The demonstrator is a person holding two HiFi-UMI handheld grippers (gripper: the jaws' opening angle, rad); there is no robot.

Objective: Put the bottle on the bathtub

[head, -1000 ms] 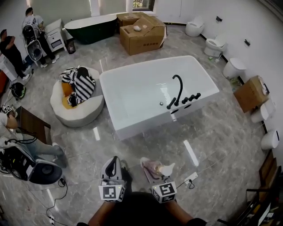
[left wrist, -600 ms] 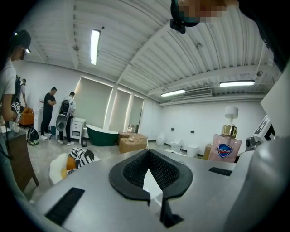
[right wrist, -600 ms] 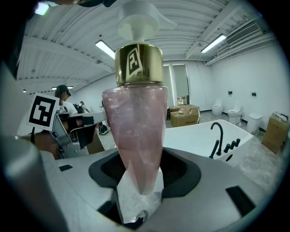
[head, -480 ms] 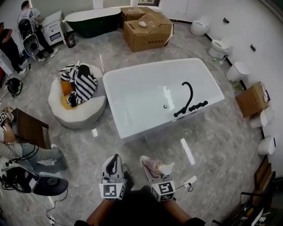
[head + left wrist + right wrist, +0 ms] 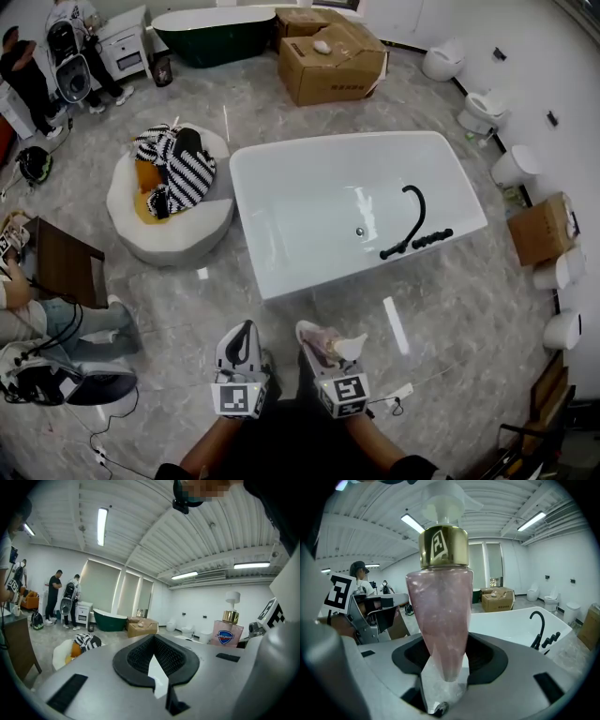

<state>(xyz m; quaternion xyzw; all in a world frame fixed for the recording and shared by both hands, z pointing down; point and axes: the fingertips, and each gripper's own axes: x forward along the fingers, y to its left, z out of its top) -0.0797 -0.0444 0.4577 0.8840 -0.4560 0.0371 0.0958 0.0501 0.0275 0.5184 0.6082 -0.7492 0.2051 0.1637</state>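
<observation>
I am gripping the pink pump bottle (image 5: 440, 620) upright in my right gripper's (image 5: 323, 339) jaws, holding it low in front of me, well short of the white bathtub (image 5: 281, 279). My left gripper's (image 5: 242, 345) jaws are sitting together, carrying nothing.

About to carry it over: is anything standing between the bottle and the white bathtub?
Nothing visible does. The bottle is clamped in the right gripper, and only bare marble floor lies between it and the near wall of the bathtub. The round pouffe sits off to the left, clear of that path.
</observation>
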